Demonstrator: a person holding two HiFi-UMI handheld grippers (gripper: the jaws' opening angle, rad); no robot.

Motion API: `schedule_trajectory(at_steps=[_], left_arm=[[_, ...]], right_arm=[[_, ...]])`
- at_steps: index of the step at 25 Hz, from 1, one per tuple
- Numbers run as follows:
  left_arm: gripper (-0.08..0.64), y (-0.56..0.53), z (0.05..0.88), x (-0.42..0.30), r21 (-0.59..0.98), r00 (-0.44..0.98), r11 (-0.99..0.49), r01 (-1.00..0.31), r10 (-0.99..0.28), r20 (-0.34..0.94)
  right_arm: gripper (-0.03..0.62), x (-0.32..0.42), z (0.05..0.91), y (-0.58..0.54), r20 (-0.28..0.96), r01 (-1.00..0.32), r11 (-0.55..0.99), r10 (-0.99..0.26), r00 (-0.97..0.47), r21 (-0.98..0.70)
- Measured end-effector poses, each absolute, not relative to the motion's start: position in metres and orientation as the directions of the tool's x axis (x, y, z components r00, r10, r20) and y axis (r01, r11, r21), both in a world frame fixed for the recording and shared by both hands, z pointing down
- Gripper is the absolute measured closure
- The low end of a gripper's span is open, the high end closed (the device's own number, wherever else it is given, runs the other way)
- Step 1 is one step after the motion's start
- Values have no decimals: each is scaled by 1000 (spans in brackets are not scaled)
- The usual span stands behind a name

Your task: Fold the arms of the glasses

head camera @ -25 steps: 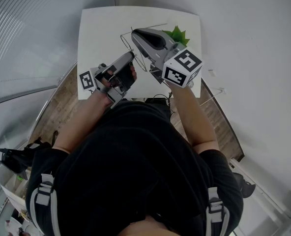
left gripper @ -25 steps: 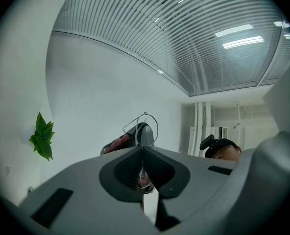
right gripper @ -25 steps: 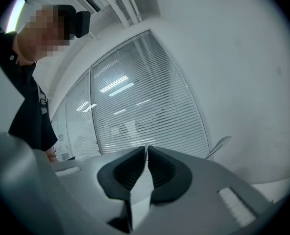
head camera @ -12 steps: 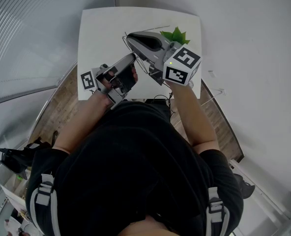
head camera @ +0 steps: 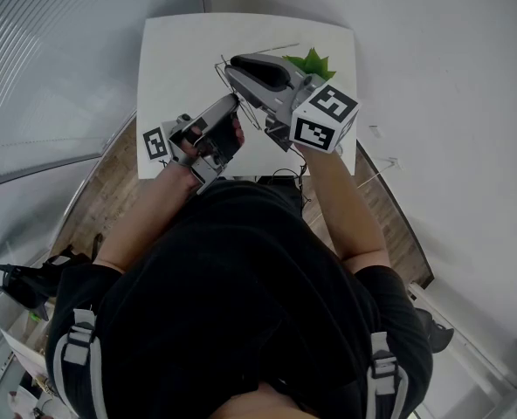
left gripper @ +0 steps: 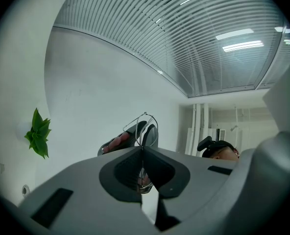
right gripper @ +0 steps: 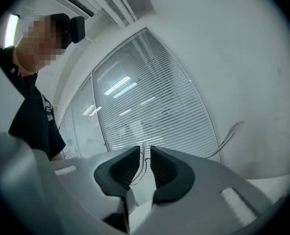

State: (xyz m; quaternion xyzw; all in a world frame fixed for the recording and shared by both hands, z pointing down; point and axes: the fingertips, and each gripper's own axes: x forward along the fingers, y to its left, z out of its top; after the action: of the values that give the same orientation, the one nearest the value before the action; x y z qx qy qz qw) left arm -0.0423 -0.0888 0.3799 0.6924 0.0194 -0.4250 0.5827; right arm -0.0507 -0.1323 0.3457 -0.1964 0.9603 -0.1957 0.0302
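Thin wire-framed glasses (head camera: 248, 112) hang above the white table (head camera: 171, 51), held between my two grippers. My left gripper (head camera: 233, 103) comes from the lower left and is shut on the frame. In the left gripper view a lens rim (left gripper: 146, 117) sticks up just past its closed jaws. My right gripper (head camera: 227, 65) reaches in from the right, its jaws drawn in to a narrow slit with a glasses wire (right gripper: 144, 156) pinched in it. One curved arm tip (right gripper: 231, 131) shows at the right of that view, and a straight arm (head camera: 286, 45) points toward the table's far side.
A small green plant (head camera: 312, 61) stands on the table just behind the right gripper and shows as a leaf sprig (left gripper: 38, 132) in the left gripper view. The table is small; its near edge (head camera: 241, 171) is by the person's body. White wall and slatted blinds surround it.
My right gripper has shifted left and slightly toward me, so its jaws now sit at the glasses' far end. The left gripper and the frame have stayed nearly still.
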Motion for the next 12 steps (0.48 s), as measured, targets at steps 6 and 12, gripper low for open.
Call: schedule_trajectory(at_steps=[6,12], left_arm=[[546,-91,384,-43,791,627,-320,521,-486,-609],[546,-93,386,-44,797,621,-327,508,-501,-602]], right_arm=[[515,-38,339,-137,21,-422,842,-441,-897,-337],[515,-11,326,-140,10,-531,827,-538,-843,-186]])
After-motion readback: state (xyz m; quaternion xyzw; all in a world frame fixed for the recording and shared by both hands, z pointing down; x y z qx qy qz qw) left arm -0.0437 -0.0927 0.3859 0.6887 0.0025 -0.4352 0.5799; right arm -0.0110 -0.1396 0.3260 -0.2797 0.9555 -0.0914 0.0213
